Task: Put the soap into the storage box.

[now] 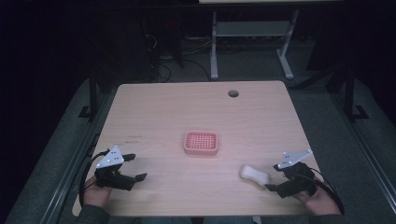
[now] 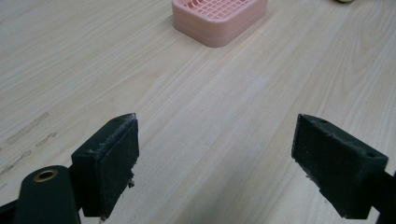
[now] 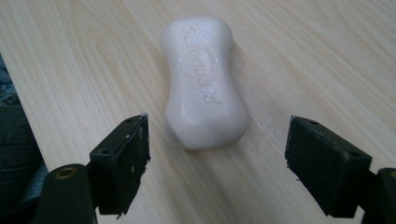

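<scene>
While soap bar (image 3: pixel 203 84) lies flat on table (image 1: pixel 154 112) near right edge, right gripper (image 3: pixel 217 161) sits just behind, jaws spread, empty, bar's long axis pointing away between them. Left gripper (image 2: pixel 217 161) released, well apart; pink soap dish (image 1: pixel 201 143) mid-table.

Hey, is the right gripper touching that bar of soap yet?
Apart. In the right gripper view, the right gripper is open, and bare table shows between each jaw and the soap.

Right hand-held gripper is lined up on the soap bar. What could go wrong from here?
1. The soap bar is rounded and waisted, so it may squirt out as the open right hand-held gripper closes.
2. It lies near the table front edge, so a nudge could push it off.
3. The pink soap dish is light and may slide on placement.
</scene>
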